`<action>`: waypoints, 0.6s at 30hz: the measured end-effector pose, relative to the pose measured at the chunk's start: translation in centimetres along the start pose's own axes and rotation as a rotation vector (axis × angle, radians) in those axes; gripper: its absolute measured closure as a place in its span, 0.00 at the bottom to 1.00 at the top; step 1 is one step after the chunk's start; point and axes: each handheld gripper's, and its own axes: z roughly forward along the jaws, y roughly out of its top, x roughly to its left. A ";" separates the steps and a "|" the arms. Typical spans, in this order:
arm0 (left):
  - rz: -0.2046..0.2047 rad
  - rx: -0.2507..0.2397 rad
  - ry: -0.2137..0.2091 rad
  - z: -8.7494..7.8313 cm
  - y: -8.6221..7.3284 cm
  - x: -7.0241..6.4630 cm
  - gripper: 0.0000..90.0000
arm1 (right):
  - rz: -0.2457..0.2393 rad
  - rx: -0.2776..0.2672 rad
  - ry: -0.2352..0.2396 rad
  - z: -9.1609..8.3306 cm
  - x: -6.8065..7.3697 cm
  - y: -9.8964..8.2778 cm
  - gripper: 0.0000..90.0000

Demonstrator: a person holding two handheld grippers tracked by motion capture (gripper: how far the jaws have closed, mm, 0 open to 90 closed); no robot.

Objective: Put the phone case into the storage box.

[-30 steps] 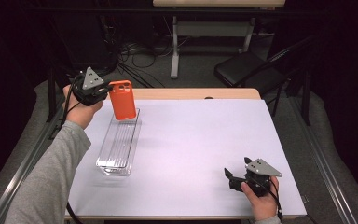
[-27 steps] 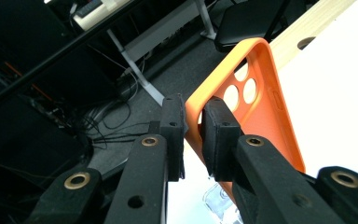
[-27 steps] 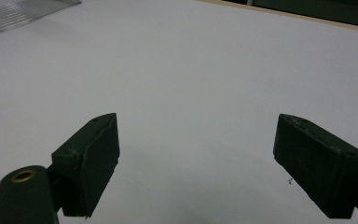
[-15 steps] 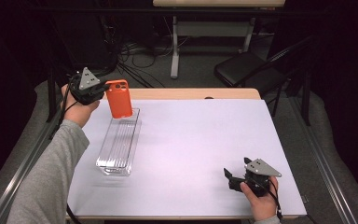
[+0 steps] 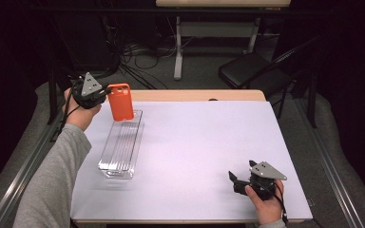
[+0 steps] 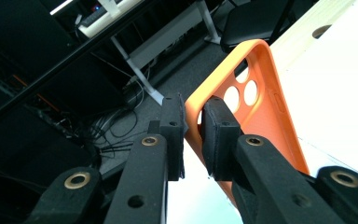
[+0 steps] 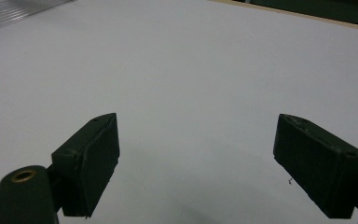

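An orange phone case (image 5: 121, 101) hangs upright over the far end of a clear ribbed plastic tray (image 5: 120, 146), held by its top edge. My left gripper (image 5: 105, 96) is shut on that edge, at the table's far left. In the left gripper view the two black pads (image 6: 216, 135) pinch the wall of the orange phone case (image 6: 261, 107) beside its camera holes. My right gripper (image 5: 235, 182) rests low near the front right of the table, open with nothing between its jaws. The right gripper (image 7: 196, 158) faces bare white tabletop.
A white sheet (image 5: 204, 142) covers the table, with a wooden edge (image 5: 195, 95) at the far side. A black chair (image 5: 252, 71) and a desk frame with cables stand on the floor beyond. A metal rail (image 5: 24, 166) runs along the left.
My left gripper has carried the orange case a little left and down, toward the tray's far end. The right gripper has stayed in place.
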 end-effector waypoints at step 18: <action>0.076 -0.070 -0.031 2.2 -2.0 -0.6 0.89 | -0.012 -0.004 -0.030 -0.2 -0.3 -0.1 0.16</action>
